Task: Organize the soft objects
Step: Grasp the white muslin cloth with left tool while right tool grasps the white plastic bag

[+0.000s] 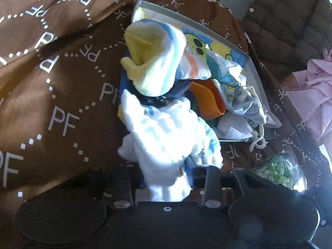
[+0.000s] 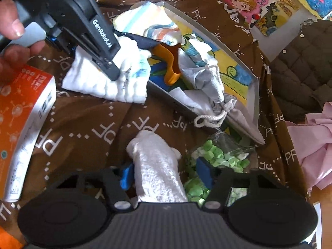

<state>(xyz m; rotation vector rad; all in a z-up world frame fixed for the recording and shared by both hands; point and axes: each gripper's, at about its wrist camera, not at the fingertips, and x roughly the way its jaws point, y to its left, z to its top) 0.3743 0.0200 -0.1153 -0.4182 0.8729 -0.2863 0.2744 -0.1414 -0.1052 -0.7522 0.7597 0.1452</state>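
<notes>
A white muslin cloth with blue print [image 1: 166, 132] lies over the near edge of a shallow cartoon-printed tray [image 1: 207, 31]. My left gripper [image 1: 166, 172] is shut on its near end. The right wrist view shows that left gripper [image 2: 113, 70] from the side, fingertips on the same cloth [image 2: 99, 83]. The tray [image 2: 207, 25] holds a striped yellow-and-blue cloth [image 1: 157, 58], an orange piece [image 1: 209, 101] and a grey drawstring bag [image 2: 209, 83]. A rolled white towel [image 2: 157, 166] lies between the blue pads [image 2: 204, 172] of my right gripper [image 2: 166, 174]. A gap shows on the towel's right side, so the jaws stand open.
A brown "PF" printed bedcover [image 2: 103, 128] lies under everything. A glass jar of green pebbles [image 2: 217, 155] sits just right of the towel. An orange box [image 2: 20, 112] lies at left, a pink cloth [image 2: 311, 145] and a dark quilted jacket [image 2: 300, 72] at right. A hand [image 2: 12, 27] holds the left gripper.
</notes>
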